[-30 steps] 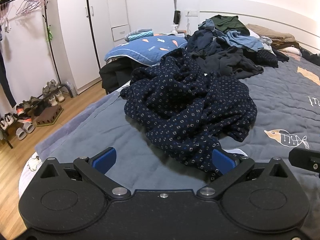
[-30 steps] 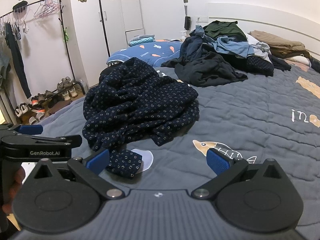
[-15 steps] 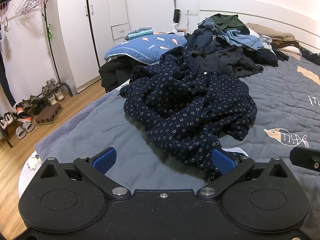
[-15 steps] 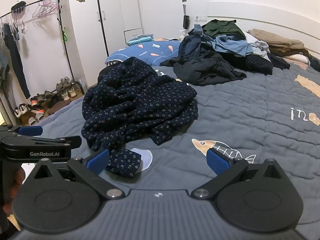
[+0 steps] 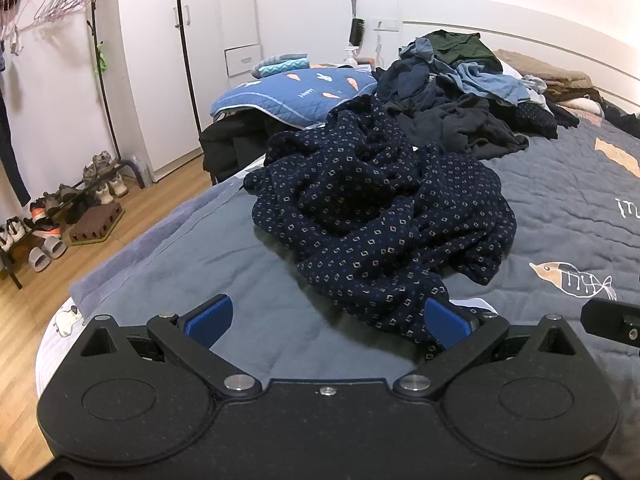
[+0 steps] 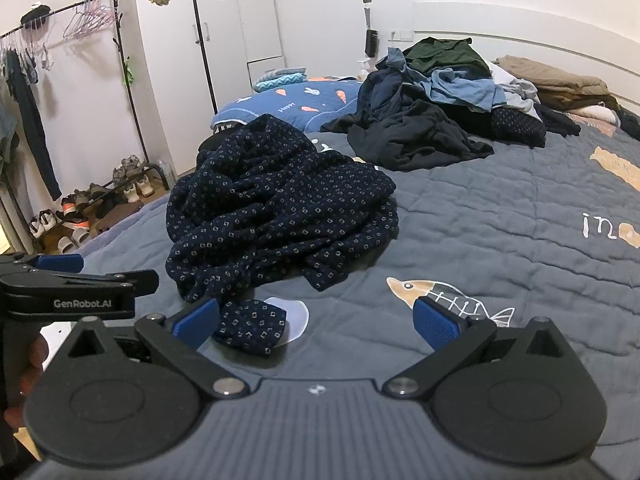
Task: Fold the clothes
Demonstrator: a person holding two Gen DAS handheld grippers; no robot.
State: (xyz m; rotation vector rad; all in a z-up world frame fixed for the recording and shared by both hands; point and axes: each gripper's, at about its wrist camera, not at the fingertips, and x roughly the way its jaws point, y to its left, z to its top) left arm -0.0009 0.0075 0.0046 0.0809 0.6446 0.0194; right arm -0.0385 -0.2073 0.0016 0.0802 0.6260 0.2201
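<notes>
A crumpled navy garment with small diamond dots lies in a heap on the grey quilted bed cover. My left gripper is open just in front of the heap; its right pad sits at the garment's trailing end. My right gripper is open too, low over the cover, and a loose end of the garment lies beside its left pad. The left gripper's body shows at the left of the right wrist view, held by a hand.
A big pile of mixed clothes sits further back on the bed, near a blue carrot-print pillow. Beyond the bed's left edge are wooden floor, a shoe rack, a clothes rail and white wardrobes.
Both grippers have shifted only slightly; the garment heap sits a touch closer in the views. Both stay open and nothing was taken hold of.
</notes>
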